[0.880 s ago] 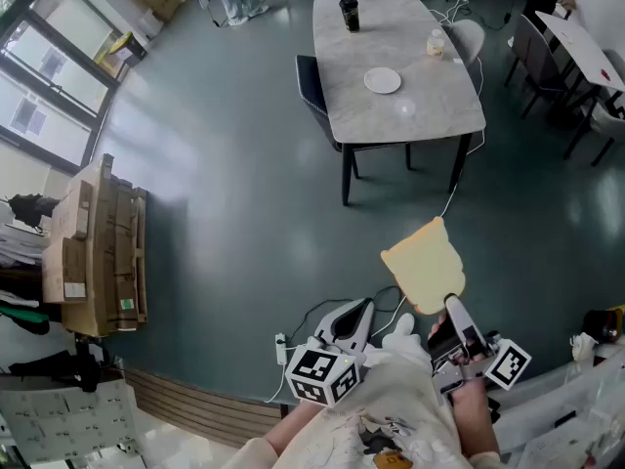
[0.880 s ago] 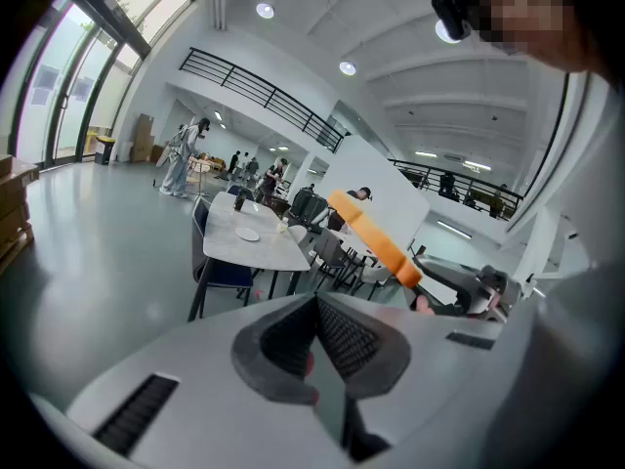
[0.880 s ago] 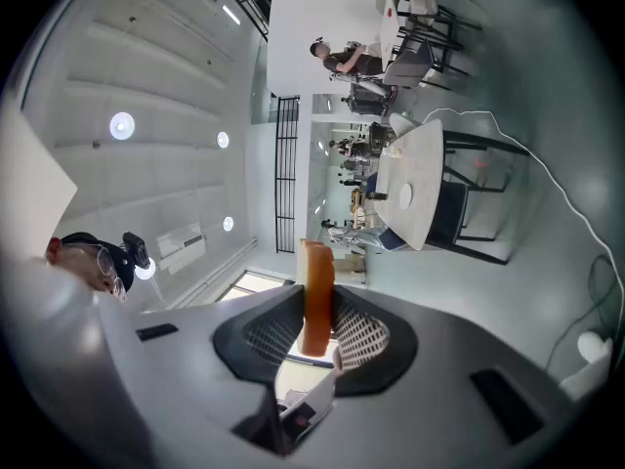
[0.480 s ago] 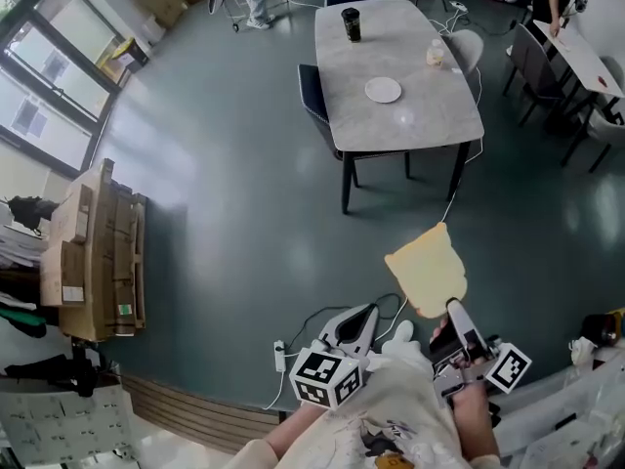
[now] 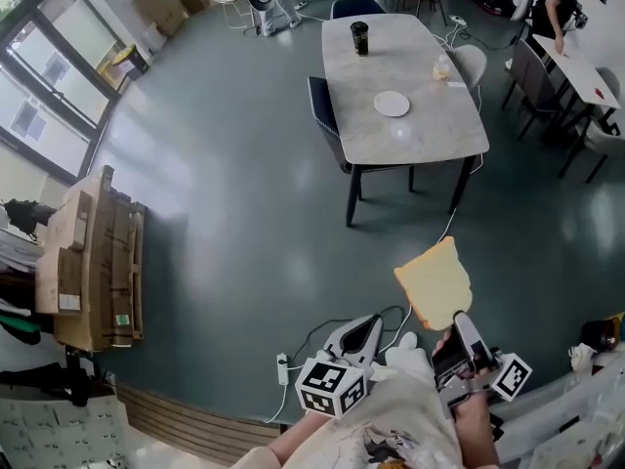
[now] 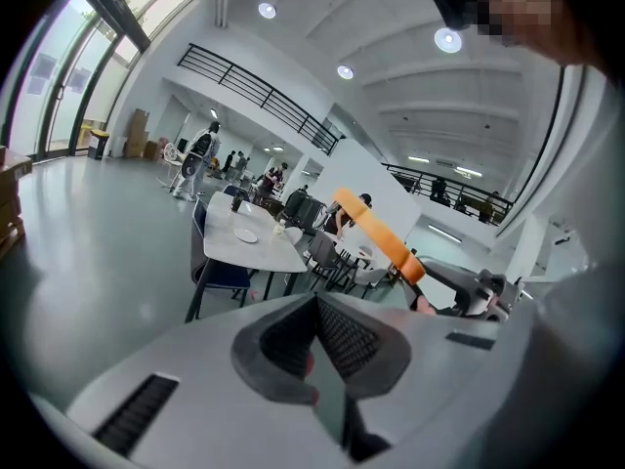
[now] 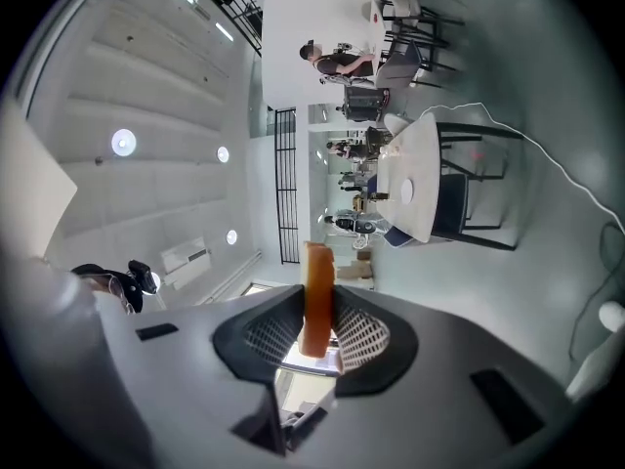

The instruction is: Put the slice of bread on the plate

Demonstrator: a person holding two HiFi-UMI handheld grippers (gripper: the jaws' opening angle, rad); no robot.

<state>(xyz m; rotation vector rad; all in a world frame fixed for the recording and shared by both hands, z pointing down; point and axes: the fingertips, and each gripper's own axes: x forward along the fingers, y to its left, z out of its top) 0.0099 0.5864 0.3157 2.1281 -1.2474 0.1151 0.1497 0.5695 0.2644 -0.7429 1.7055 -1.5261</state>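
Note:
A slice of bread (image 5: 435,296) with a tan crust stands upright above the floor, and my right gripper (image 5: 459,322) is shut on its lower edge. In the right gripper view the bread (image 7: 316,301) is edge-on between the pads. My left gripper (image 5: 363,332) is beside it to the left, shut and holding nothing; its view catches the bread (image 6: 376,233) at the right. The white plate (image 5: 392,104) lies on a grey table (image 5: 430,140) well ahead, and also shows as a small plate (image 6: 246,235) and plate (image 7: 406,191) in the two gripper views.
On the table stand a dark cup (image 5: 359,37) and a small jar (image 5: 442,66). A dark chair (image 5: 327,115) sits at its left side. A white cable (image 5: 451,208) runs across the floor to a power strip (image 5: 284,369). Cardboard boxes (image 5: 93,252) are stacked at the left.
The bread stays gripped in the right gripper. Both grippers and the bread sit a little lower in the head view, and the table has shifted slightly down and to the right.

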